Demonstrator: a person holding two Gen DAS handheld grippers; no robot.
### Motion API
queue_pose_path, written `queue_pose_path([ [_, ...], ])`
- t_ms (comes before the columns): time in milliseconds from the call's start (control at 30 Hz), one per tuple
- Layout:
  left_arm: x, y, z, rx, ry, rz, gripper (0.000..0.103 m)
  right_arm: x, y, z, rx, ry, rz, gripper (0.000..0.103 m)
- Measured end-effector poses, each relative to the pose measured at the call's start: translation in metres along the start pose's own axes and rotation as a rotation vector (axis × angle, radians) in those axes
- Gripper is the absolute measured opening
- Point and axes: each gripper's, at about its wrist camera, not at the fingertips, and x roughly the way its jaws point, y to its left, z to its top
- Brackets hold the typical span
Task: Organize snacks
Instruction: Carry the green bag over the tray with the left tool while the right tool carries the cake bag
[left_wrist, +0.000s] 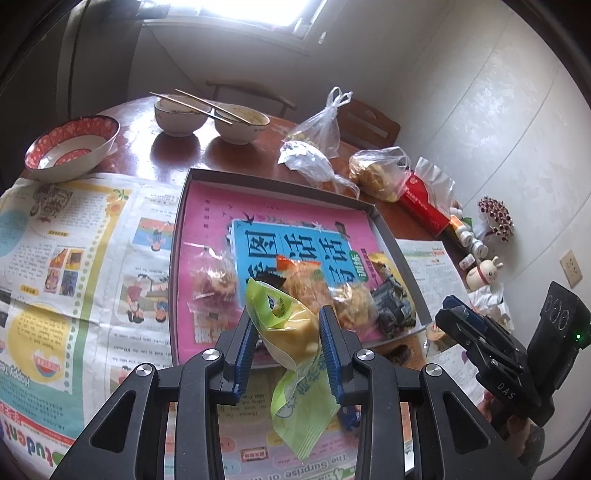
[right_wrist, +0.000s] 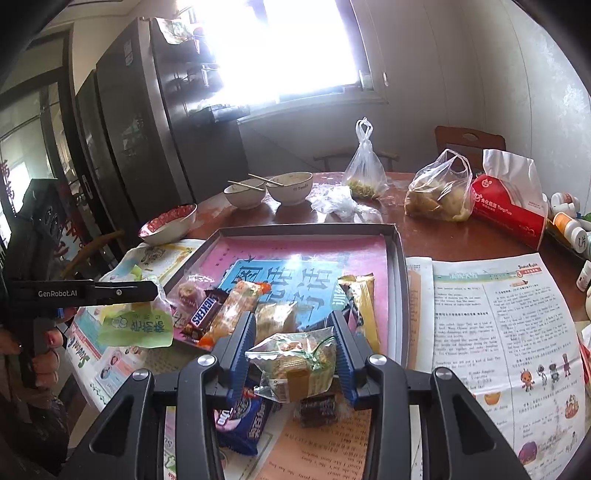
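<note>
Got 2 snacks in hand: my left gripper (left_wrist: 286, 332) is pinching the green-and-yellow packet (left_wrist: 291, 332) just short of the tray (left_wrist: 391, 236), and my right gripper (right_wrist: 295, 350) is clamped on a clear-wrapped pastry (right_wrist: 291, 365). I'd lift clear of the rim and drop them beside the Snickers (right_wrist: 201, 314), not on top.

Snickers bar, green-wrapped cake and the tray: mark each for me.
Snickers bar (right_wrist: 202, 314): right wrist view, on the printed wrapper face.
Green-wrapped cake (left_wrist: 291, 328): left wrist view, yellow cake body between the left gripper's fingers.
Tray (right_wrist: 400, 273): right wrist view, right-hand wall.
</note>
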Motion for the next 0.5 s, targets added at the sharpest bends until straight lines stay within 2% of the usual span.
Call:
queue_pose_path([
  [500, 0.023, 0.007, 0.018, -0.027, 0.033, 0.008, 0.034, 0.029, 0.001, 0.016, -0.008, 0.045, 0.033, 0.041],
])
